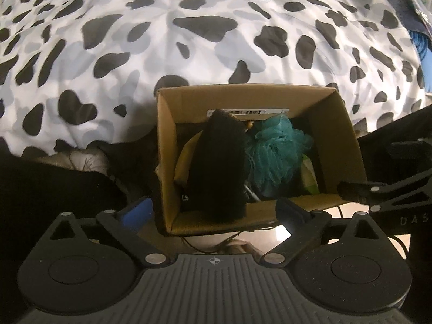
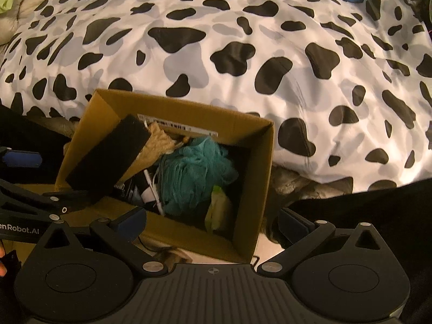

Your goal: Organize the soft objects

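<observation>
While both tools, left (image 1: 214, 212) and right (image 2: 213, 220), gaped wide and empty, the box (image 1: 343, 145) at twelve o'clock already held the black sponge (image 1: 218, 162) and teal pouf (image 1: 278, 151), suggesting sorting was nearly done.

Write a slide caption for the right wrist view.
Open right tongs above a cardboard box holding a black foam block and teal mesh pouf, beside a cow-print duvet.

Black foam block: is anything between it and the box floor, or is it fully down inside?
Not fully down. The black foam block leans tilted over the box's left wall, resting on a tan item with the teal mesh pouf beside it. Both grippers are open, clear of it.
</observation>
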The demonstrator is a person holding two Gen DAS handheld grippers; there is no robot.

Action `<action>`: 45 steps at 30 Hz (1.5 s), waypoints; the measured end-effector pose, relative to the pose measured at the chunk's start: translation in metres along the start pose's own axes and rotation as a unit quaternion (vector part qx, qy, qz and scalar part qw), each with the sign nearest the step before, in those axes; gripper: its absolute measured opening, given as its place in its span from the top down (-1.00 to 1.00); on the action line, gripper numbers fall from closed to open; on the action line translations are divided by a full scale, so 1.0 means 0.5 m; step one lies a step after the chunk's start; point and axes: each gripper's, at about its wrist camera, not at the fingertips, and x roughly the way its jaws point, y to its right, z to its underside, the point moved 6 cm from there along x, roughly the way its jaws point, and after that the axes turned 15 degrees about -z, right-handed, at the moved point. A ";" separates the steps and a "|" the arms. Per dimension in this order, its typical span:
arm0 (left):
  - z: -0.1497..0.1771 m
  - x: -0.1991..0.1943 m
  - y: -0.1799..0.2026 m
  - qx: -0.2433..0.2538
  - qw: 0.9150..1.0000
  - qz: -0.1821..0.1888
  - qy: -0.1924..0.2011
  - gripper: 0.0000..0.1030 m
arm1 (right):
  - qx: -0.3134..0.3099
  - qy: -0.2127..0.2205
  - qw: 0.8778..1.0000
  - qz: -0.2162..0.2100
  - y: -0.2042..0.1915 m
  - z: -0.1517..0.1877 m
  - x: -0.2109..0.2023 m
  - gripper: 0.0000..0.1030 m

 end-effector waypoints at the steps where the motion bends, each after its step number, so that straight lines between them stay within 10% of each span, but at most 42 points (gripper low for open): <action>1: 0.003 -0.002 -0.003 -0.006 1.000 -0.002 -0.001 -0.93 | 0.002 -0.002 1.000 0.001 -0.002 0.004 0.000 -1.00; 45: -0.003 0.017 -0.008 -0.008 0.999 -0.032 -0.020 -1.00 | 0.006 -0.028 0.999 0.022 0.005 0.013 0.027 -1.00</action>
